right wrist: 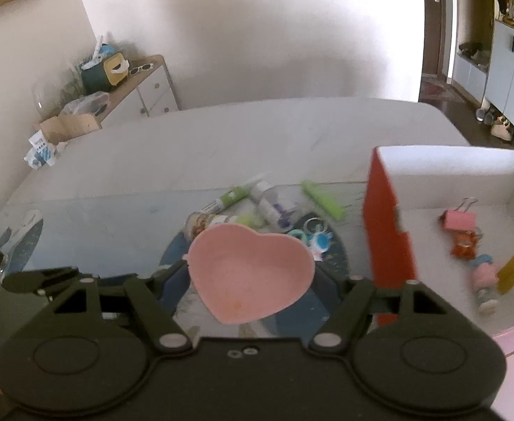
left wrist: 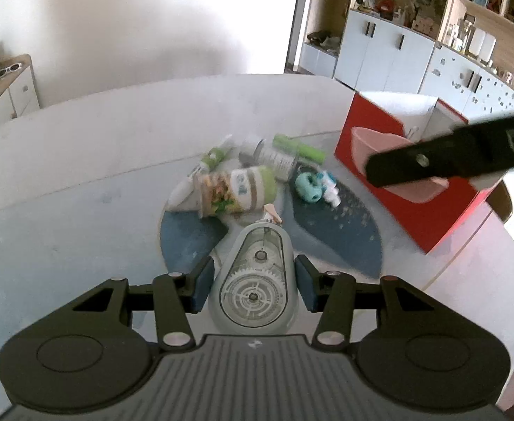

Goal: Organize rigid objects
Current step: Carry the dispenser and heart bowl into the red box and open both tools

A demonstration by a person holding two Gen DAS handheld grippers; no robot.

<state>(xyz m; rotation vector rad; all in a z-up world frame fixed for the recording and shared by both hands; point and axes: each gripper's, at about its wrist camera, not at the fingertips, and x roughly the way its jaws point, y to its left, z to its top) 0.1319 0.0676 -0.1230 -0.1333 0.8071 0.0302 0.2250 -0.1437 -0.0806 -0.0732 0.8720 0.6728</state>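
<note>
the right gripper (right wrist: 251, 273) clamps a pink heart dish (right wrist: 251, 273), held in the air just beside the red box's (right wrist: 386, 231) left wall. the left gripper (left wrist: 253, 282) has its pads either side of a grey tape dispenser (left wrist: 253, 282), seemingly gripping it above the blue mat (left wrist: 337, 231). tubes (left wrist: 299, 147) and a bottle (left wrist: 235, 189) lie at the mat's far edge, on the table (left wrist: 81, 175).

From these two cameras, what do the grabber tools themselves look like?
Both are matte black plastic. The left gripper has two round black discs, angled link arms with silver pivot pins, a ribbed grey panel, and blue-padded fingers. The right gripper has matching discs, links and silver pins. No cables or sleeves show.
</note>
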